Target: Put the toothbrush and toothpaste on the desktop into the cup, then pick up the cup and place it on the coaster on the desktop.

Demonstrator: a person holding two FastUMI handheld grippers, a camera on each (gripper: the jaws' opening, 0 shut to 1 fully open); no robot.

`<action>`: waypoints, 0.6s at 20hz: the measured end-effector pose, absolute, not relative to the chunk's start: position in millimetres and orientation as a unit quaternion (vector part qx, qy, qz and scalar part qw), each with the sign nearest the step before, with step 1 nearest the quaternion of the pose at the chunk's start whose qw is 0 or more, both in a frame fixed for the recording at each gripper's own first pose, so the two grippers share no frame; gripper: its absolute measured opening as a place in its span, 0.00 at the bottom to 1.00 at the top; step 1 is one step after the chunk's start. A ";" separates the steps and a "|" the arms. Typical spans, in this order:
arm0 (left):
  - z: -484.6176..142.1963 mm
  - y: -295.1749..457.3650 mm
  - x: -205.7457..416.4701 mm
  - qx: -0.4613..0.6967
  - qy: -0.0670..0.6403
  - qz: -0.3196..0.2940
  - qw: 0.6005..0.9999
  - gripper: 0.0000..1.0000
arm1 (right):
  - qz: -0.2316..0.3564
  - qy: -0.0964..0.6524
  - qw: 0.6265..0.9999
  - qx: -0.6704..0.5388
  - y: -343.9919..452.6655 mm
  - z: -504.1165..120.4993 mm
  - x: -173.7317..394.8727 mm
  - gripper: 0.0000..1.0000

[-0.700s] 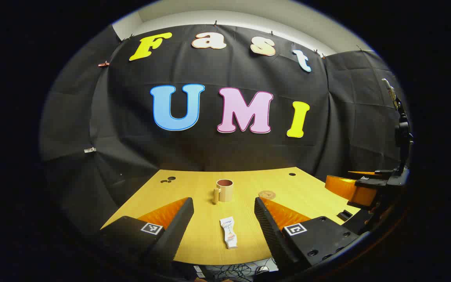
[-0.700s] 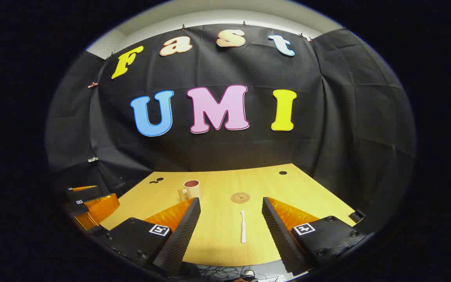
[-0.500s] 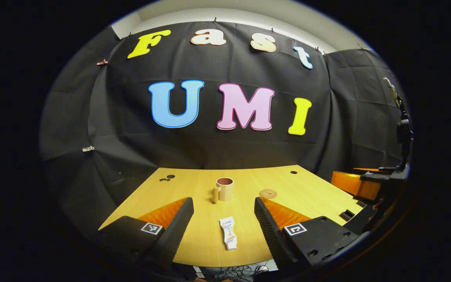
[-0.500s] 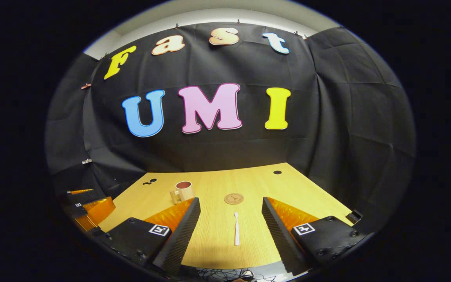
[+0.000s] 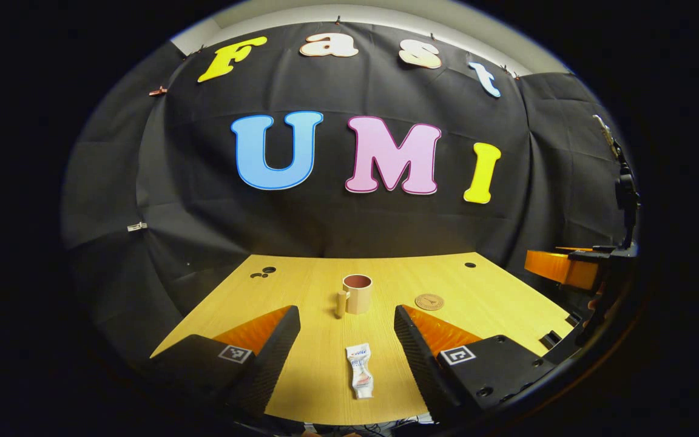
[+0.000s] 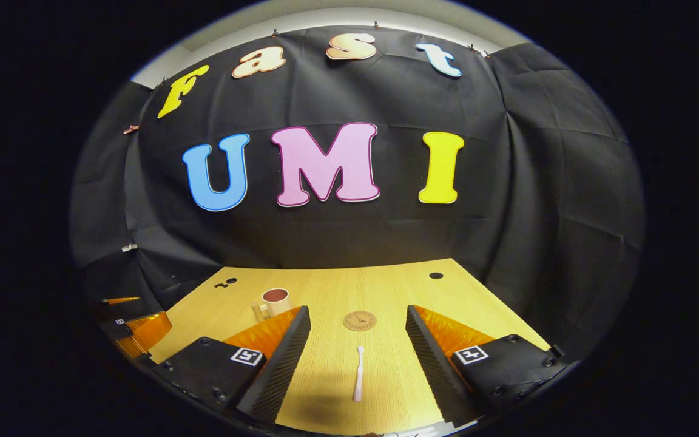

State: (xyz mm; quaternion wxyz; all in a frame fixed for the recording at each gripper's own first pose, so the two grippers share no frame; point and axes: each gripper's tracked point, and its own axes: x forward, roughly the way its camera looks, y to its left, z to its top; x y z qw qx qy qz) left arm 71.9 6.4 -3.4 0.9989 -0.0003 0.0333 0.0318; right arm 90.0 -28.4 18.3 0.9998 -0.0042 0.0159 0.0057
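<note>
A small white toothpaste tube (image 5: pixel 360 378) lies flat on the wooden desktop (image 5: pixel 301 291), between the fingers of my open left gripper (image 5: pixel 347 325) and below them. Beyond it stands a tan cup (image 5: pixel 357 294) with a reddish inside and a handle on its left, and a round brown coaster (image 5: pixel 429 301) lies to its right. In the right gripper view, a white toothbrush (image 6: pixel 358 373) lies lengthwise between the fingers of my open right gripper (image 6: pixel 358 325). The coaster (image 6: pixel 360 320) sits just past it, and the cup (image 6: pixel 272 301) stands to the left, partly behind my left finger.
The right gripper (image 5: pixel 565 270) shows at the right edge of the left gripper view, and the left gripper (image 6: pixel 137 321) at the left edge of the right gripper view. Small dark holes (image 5: pixel 263 272) mark the desktop's far corners. Black cloth walls close the desk's back and sides.
Both grippers have moved forward over the desk, with each view tilting down a little. The toothpaste and toothbrush now sit lower between the fingers. Nothing was grasped.
</note>
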 end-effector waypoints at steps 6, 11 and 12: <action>-24.1 4.0 100.2 -0.002 0.064 0.032 0.997 0.97 | 0.016 0.038 0.999 0.003 -32.8 10.1 121.2 0.97; -64.8 4.7 126.4 -0.005 0.118 0.040 0.992 0.97 | 0.025 0.055 0.998 0.004 -38.2 2.2 148.2 0.97; -72.6 3.9 131.3 -0.006 0.129 0.042 0.991 0.97 | 0.029 0.059 0.998 0.003 -38.9 -0.1 153.9 0.97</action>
